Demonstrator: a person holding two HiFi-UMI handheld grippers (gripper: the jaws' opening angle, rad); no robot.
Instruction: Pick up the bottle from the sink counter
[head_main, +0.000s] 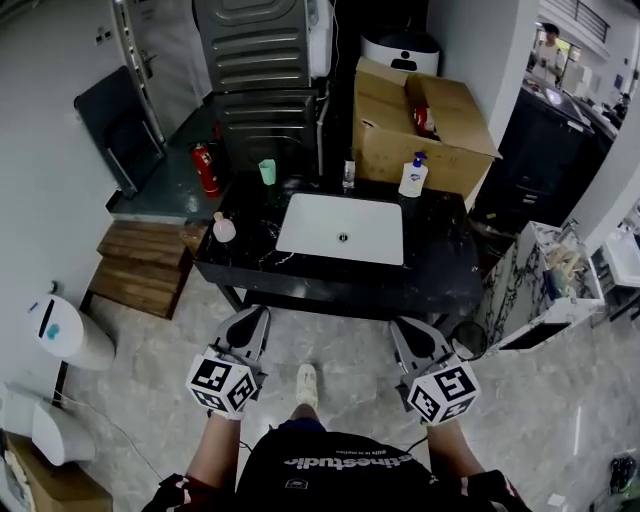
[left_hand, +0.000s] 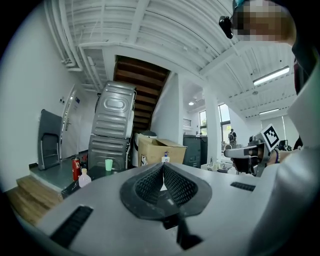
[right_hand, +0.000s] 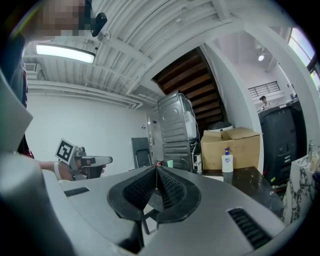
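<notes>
The black sink counter (head_main: 440, 262) holds a white basin (head_main: 341, 228). A small clear bottle with a pinkish cap (head_main: 224, 229) stands at its left end, also in the left gripper view (left_hand: 84, 178). A white pump bottle (head_main: 413, 177) stands at the back right, also in the right gripper view (right_hand: 227, 161). A green cup (head_main: 267, 171) and a tiny bottle (head_main: 348, 175) stand at the back. My left gripper (head_main: 256, 320) and right gripper (head_main: 404, 332) hover in front of the counter, well short of it. Both are shut with nothing between the jaws.
An open cardboard box (head_main: 420, 125) sits behind the counter, next to stacked metal cases (head_main: 262, 60). A red fire extinguisher (head_main: 205, 168) and wooden steps (head_main: 140, 265) lie to the left, and a white bin (head_main: 65, 332) nearer. A marble-patterned cabinet (head_main: 530, 285) stands at the right.
</notes>
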